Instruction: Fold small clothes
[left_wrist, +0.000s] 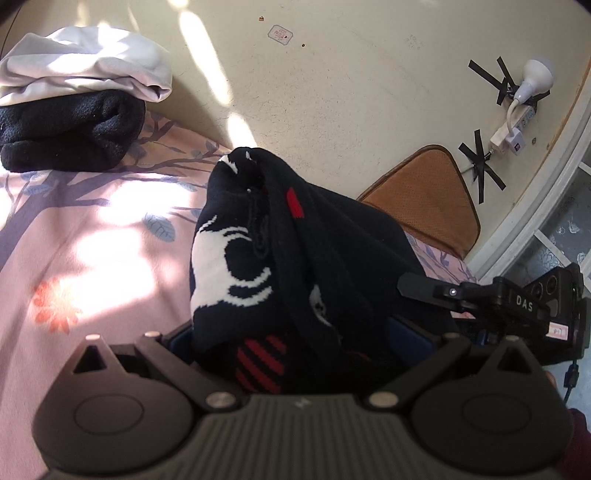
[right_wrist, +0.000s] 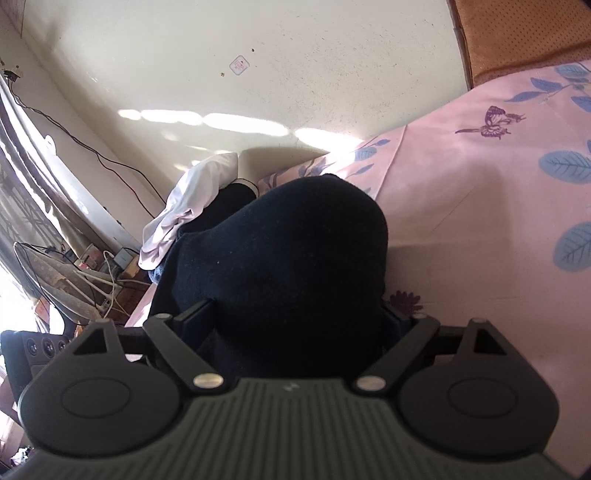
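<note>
A black knitted garment with white and red patterns (left_wrist: 295, 266) bulges up between the fingers of my left gripper (left_wrist: 295, 354), which is shut on it above the pink bedsheet (left_wrist: 74, 258). In the right wrist view the same dark garment (right_wrist: 295, 251) fills the jaws of my right gripper (right_wrist: 299, 325), which is shut on it. The fingertips of both grippers are hidden by the cloth. The right gripper's body (left_wrist: 517, 306) shows at the right of the left wrist view, touching the garment.
A folded stack, white cloth (left_wrist: 88, 66) on black cloth (left_wrist: 66, 136), lies at the bed's far left by the wall. A brown cushion (left_wrist: 424, 195) leans at the far right. A power strip and lamp (left_wrist: 517, 110) hang on the wall.
</note>
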